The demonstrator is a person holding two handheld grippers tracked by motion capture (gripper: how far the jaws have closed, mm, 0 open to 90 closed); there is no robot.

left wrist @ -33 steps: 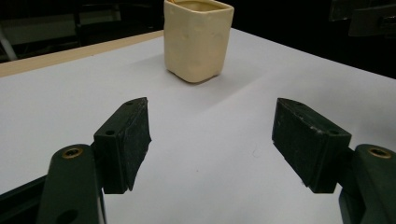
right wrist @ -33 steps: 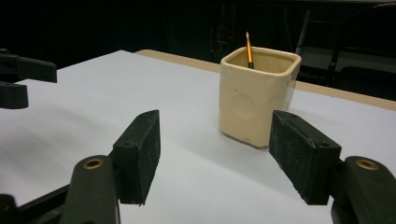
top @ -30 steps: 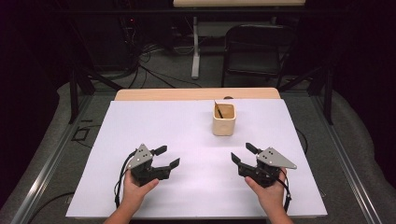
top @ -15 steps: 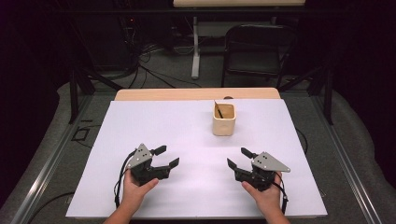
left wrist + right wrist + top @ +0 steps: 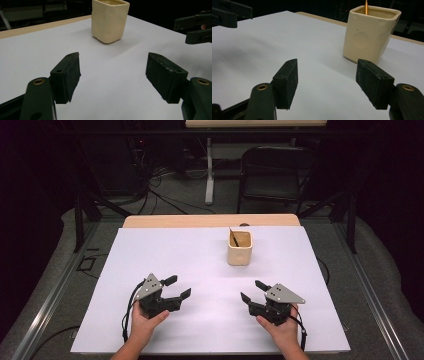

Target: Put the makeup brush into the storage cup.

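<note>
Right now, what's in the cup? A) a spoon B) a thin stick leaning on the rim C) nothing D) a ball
B: a thin stick stands in the cup, leaning on its rim; the right gripper view shows it as a thin orange rod.

Cream cup [image 5: 369, 35]: smooth, a bit shiny, like pottery, with tiny dents. White table cover [image 5: 200, 270]: flat and dull, like paper. Black gripper pads [image 5: 72, 75]: rough, dull, like rubber. Table edge [image 5: 210, 220]: pale wood.
</note>
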